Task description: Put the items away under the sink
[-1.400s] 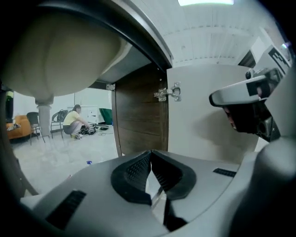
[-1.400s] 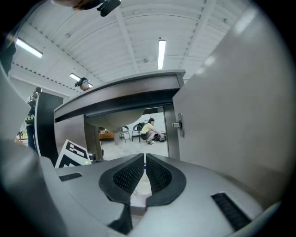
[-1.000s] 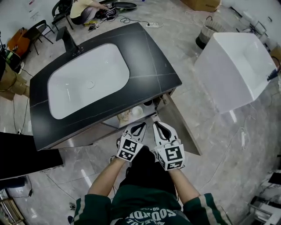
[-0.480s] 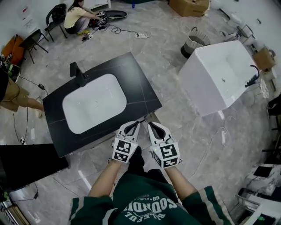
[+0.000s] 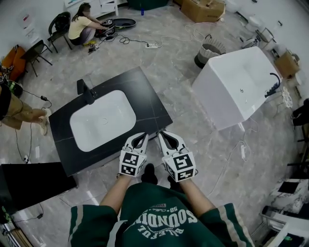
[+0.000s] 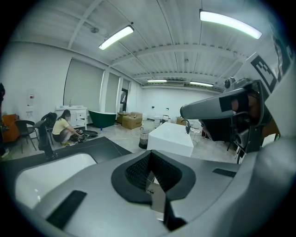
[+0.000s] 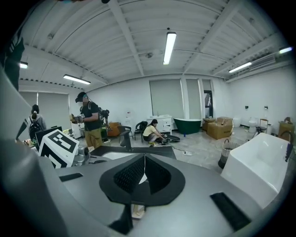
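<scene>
The sink cabinet has a black countertop (image 5: 149, 103), a white basin (image 5: 102, 123) and a black faucet (image 5: 83, 89); from above, its underside is hidden. My left gripper (image 5: 141, 138) and right gripper (image 5: 164, 135) hang side by side in the air over the countertop's near right corner. Both are shut with nothing between the jaws. In the left gripper view the left gripper (image 6: 151, 163) points over the basin (image 6: 48, 173). In the right gripper view the right gripper (image 7: 144, 167) points toward the faucet (image 7: 125, 138).
A white bathtub (image 5: 236, 87) stands on the floor to the right, with a dark basket (image 5: 208, 52) and cardboard boxes (image 5: 208, 8) behind it. One person (image 5: 79, 25) crouches at the back left, another (image 5: 17, 115) stands by the left edge. A black panel (image 5: 31, 181) lies at lower left.
Both grippers have risen together from in front of the open cabinet under the sink. The view has lifted too, so the cabinet's inside and the items there are out of sight.
</scene>
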`<move>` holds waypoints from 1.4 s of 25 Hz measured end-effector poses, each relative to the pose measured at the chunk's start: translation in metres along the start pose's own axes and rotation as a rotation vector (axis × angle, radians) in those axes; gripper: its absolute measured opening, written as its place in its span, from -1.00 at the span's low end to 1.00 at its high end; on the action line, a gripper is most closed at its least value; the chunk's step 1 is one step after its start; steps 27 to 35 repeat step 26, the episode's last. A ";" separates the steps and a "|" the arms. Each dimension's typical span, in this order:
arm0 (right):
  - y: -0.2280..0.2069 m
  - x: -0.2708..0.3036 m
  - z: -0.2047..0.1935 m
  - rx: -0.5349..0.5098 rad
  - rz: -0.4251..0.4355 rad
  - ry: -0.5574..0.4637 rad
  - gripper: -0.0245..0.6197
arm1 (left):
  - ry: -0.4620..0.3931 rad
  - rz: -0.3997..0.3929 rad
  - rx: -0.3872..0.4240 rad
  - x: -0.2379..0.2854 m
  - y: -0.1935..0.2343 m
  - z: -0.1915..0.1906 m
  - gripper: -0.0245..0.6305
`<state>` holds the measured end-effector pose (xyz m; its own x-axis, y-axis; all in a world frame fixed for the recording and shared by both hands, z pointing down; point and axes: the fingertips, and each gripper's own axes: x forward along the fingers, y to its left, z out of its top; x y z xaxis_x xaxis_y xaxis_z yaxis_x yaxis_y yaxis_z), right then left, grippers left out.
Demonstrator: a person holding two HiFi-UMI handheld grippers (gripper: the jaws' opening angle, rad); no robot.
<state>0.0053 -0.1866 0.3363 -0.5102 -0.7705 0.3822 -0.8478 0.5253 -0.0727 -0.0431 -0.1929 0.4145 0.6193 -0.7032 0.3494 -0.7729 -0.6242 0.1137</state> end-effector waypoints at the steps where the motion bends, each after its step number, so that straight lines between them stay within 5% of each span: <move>1: -0.002 -0.004 0.000 -0.005 0.002 0.000 -0.80 | 0.001 0.001 0.002 0.001 -0.002 0.001 -0.90; 35: -0.006 -0.027 0.021 -0.021 0.020 -0.057 -0.80 | 0.011 0.028 0.035 -0.018 -0.006 0.016 -0.90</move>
